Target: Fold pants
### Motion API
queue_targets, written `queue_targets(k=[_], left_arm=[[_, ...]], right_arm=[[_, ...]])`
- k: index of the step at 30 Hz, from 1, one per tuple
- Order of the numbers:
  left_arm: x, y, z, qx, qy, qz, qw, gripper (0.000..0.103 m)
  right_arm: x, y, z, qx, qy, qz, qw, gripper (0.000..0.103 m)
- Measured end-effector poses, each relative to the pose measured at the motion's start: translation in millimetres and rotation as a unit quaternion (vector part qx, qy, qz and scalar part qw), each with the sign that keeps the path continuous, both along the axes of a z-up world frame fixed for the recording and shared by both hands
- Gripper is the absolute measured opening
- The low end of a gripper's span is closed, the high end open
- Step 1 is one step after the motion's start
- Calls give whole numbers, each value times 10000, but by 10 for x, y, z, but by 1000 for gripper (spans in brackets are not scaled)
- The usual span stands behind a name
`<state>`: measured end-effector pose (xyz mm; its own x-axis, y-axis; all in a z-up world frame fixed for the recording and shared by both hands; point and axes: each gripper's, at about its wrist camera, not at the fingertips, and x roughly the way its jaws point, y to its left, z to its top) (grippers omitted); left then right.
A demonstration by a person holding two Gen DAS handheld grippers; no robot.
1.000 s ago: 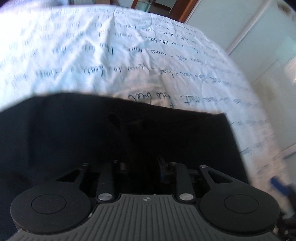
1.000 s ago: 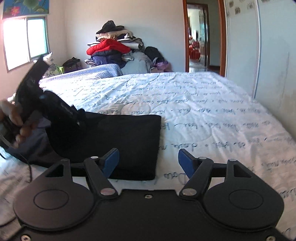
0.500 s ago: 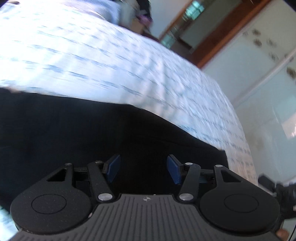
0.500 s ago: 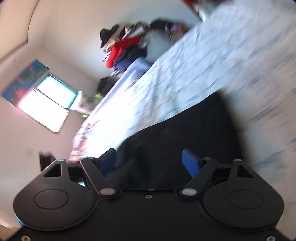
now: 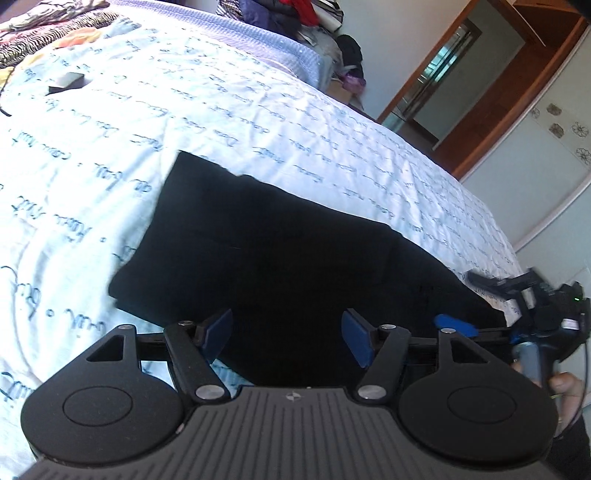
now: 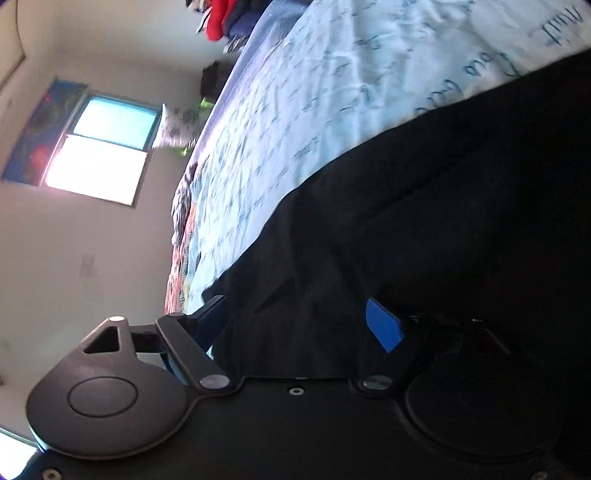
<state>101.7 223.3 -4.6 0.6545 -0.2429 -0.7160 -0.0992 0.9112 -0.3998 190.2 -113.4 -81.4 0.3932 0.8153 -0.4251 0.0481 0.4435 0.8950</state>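
The black pants (image 5: 280, 258) lie folded into a thick dark slab on the bed (image 5: 332, 122), on its pale sheet printed with lines of blue handwriting. In my left view the slab runs from a squared corner at upper left down to the lower right.

My left tongs (image 5: 286, 338) hang above the near edge of the pants. Their blue pads (image 5: 218, 328) stand apart with only air between them, and the jaws have just been opening.

My right tongs (image 6: 295, 325) sit low and rolled well over to one side, so the bed and window appear steeply tilted. The black cloth fills the gap between the fingers, but the pads are wide and I see no pinch on it; these jaws have also just been opening. In the left view the same tool (image 5: 517, 295) shows at the far right end of the pants, with a bit of hand (image 5: 565, 384) on its handle.

Further out, a small dark box (image 5: 66, 83) lies on the sheet, a heap of clothes (image 5: 295, 11) sits beyond the head of the bed, and a wooden door frame (image 5: 491, 92) stands at the right. A bright window (image 6: 99, 155) shows in the right view.
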Motion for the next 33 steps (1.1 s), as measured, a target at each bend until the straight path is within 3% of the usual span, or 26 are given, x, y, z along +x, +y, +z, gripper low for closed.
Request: queue_targets(k=[4,5,7,11,13,15,17,18,20,21,23,26,31,33], left_arm=[[58,17,-40,-73,-35,-50,10000,68],[74,2,-46,-73,-35,-68,9999,68],[64,-14,-37,-71,-84,-113,9999,68],[22,66,-5,-228,-214,-40,9995,71],[-2,161,-11,-211,-201,137,9995,71],[-30,267,-9,-207,-205,323,9991,71],[-57,396,5,-239,-242,486,9982,71],[-67,468,8,-282,-267,566,9976,72],[-56,639,-34,-541,-279,688,9958,73],[-42,732,-82,-771,-247,747,9939,73],[9,918,-198,-1296,-156,828,9880,73],[80,1100,-324,-1823,-68,1030,9778,73],[-6,1175,-236,-1933,-377,1211,9729,74],[-82,1173,-219,-1954,-450,1262,9715,75]], right_arm=[[0,-88,-129,266,76,-623,9977,89],[10,-28,-212,201,131,-565,9981,88],[21,122,-80,-239,-134,-283,9992,85],[42,163,96,23,-246,-208,9995,86],[52,131,7,-234,-220,-297,9990,92],[24,79,-108,-310,-255,-305,9987,83],[-17,90,0,-410,-175,-273,9986,85],[-51,136,77,-536,-259,-197,9980,85],[-150,378,332,-996,-940,216,9903,85],[-236,537,461,-1410,-1371,424,9796,85],[-427,934,670,-2180,-2230,854,9463,85],[-692,1456,771,-2918,-3057,1505,8937,85],[-995,1882,700,-3393,-3597,1995,8460,85],[-1135,2057,693,-3736,-4031,2187,8063,85]])
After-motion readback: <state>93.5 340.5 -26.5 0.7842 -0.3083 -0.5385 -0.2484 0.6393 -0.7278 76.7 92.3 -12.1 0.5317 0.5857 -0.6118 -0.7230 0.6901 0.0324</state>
